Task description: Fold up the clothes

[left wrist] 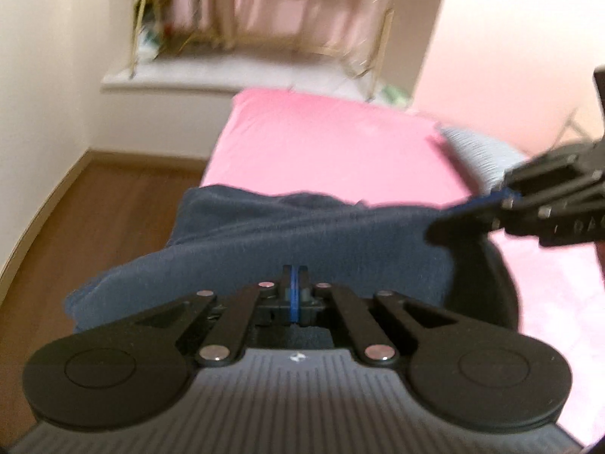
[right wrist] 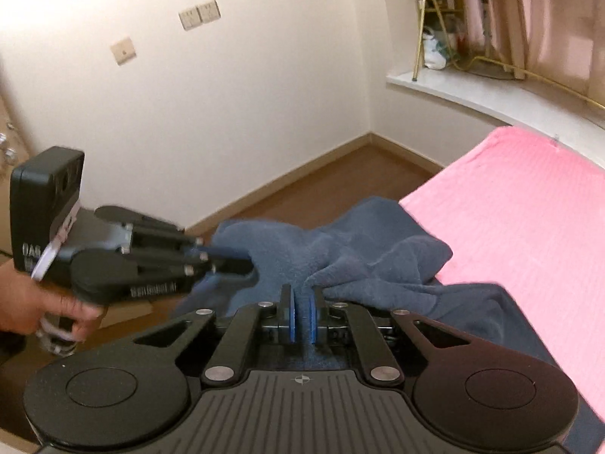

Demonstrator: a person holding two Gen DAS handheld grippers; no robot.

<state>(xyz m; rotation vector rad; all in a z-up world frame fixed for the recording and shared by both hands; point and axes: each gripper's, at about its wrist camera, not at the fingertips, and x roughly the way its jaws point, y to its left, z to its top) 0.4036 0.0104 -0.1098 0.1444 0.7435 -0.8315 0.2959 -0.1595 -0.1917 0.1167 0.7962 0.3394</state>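
Lower centre of both views: dark blue fleece garment (right wrist: 340, 249) on pink bed sheet (right wrist: 522, 219). Left claw (left wrist: 294, 283) clamped on its edge. Right claw (right wrist: 301, 314) clamped on it too.

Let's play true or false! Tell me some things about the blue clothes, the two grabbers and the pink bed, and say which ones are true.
1. The garment is dark blue. True.
2. The left gripper is wide open. False: its blue pads are pressed together, pinching the garment.
3. The right gripper has cloth between its pads. True.
4. The bed cover is green. False: it is pink.
5. The garment is neatly folded into a square. False: it lies bunched and wrinkled at the bed's edge.
6. A hand holds the left gripper's handle. True.
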